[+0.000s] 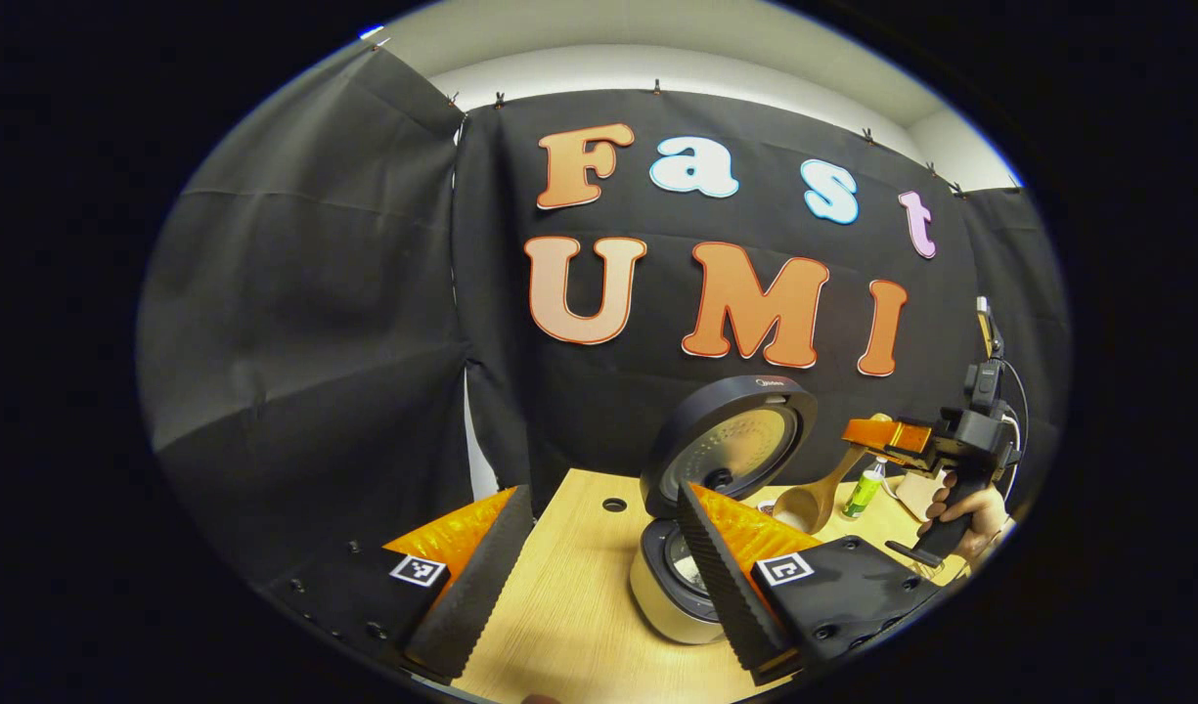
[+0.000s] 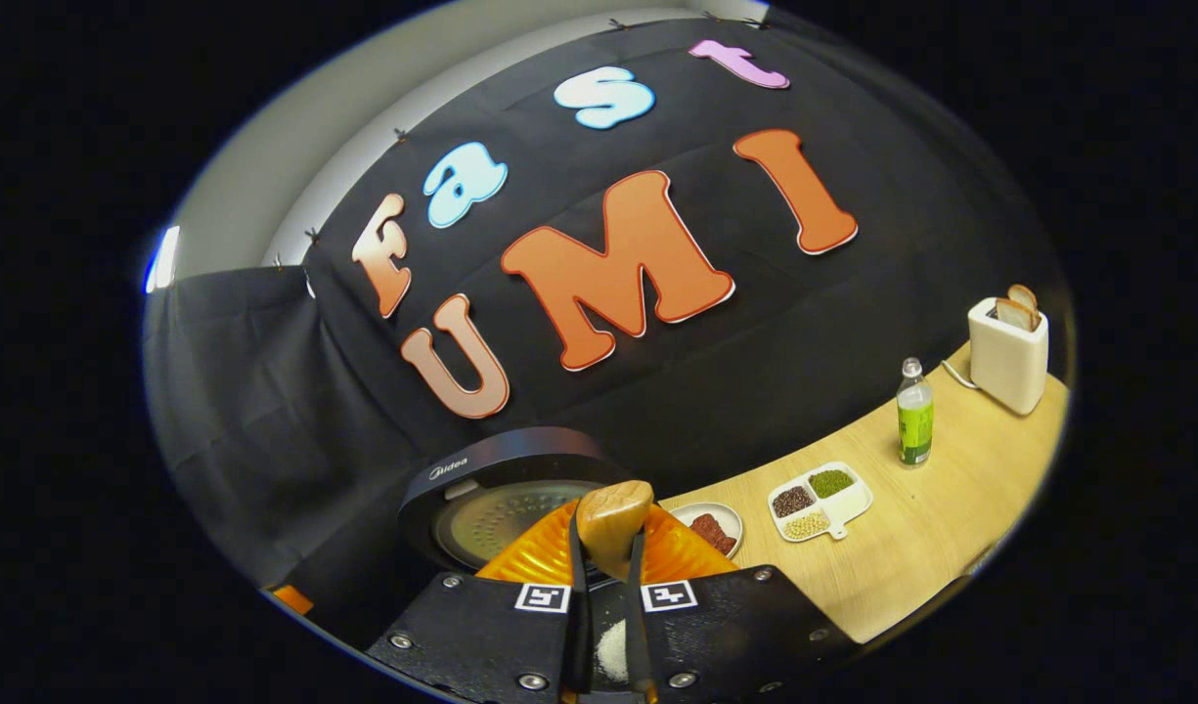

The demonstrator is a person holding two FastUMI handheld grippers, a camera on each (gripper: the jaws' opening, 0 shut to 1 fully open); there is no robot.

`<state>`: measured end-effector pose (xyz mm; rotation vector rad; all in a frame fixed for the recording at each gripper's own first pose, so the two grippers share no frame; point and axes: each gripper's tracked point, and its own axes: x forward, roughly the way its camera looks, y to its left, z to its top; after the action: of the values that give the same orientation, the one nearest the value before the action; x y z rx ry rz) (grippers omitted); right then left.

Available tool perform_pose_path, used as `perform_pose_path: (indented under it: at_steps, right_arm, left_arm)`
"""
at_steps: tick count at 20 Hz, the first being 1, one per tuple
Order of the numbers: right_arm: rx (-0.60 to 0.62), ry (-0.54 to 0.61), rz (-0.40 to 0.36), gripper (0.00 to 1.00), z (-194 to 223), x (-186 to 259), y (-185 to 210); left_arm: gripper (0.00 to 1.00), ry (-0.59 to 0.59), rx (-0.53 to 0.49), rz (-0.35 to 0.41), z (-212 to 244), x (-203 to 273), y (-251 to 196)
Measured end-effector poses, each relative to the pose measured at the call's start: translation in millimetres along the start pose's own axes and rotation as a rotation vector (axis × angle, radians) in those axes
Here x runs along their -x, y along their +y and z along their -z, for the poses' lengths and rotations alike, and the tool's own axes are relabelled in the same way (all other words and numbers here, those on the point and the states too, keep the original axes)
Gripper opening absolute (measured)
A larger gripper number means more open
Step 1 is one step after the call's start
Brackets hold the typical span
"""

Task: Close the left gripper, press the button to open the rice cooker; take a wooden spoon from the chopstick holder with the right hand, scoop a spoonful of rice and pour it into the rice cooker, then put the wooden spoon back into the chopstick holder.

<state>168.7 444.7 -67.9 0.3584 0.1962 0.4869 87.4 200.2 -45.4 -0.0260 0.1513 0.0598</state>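
The rice cooker (image 1: 672,596) stands on the wooden table with its round black lid (image 1: 731,455) tipped up and open. My left gripper (image 1: 599,587) is open, its right finger in front of the cooker and nothing between the fingers. Farther right, a hand holds my right gripper (image 1: 867,435), shut on the handle of the wooden spoon (image 1: 814,499), whose bowl hangs down beside the cooker lid. In the right gripper view the right gripper (image 2: 608,596) clamps the spoon handle (image 2: 613,523), with the open lid (image 2: 501,499) just beyond. A white patch like rice shows low between the fingers.
Right of the cooker sit a small plate of red bits (image 2: 711,528), a divided white tray of grains (image 2: 819,504), a green bottle (image 2: 914,411) and a white toaster (image 2: 1007,352) holding bread. The table (image 2: 951,528) ends at the black cloth wall.
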Motion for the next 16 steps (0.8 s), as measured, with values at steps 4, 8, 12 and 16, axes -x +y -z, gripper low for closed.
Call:
perform_pose_path:
  at_steps: [4, 8, 12, 16]
  right_arm:
    - [0.116, 0.001, -0.03, 0.12, 11, 0, 16]
    - [0.257, -0.006, -0.064, 0.12, 18, 2, 32]
    - [0.401, 0.0, -0.093, 0.12, 33, 1, 41]
    - [0.492, 0.008, -0.132, 0.12, 44, 2, 49]
  left_arm:
    - [0.98, -0.001, 0.0, -0.004, 0, 0, 3]
    - [0.98, -0.003, 0.003, -0.008, 0, -1, 5]
    - [0.98, -0.001, -0.002, -0.015, 2, -4, 7]
    - [0.98, 0.006, -0.013, -0.024, 6, -2, 9]
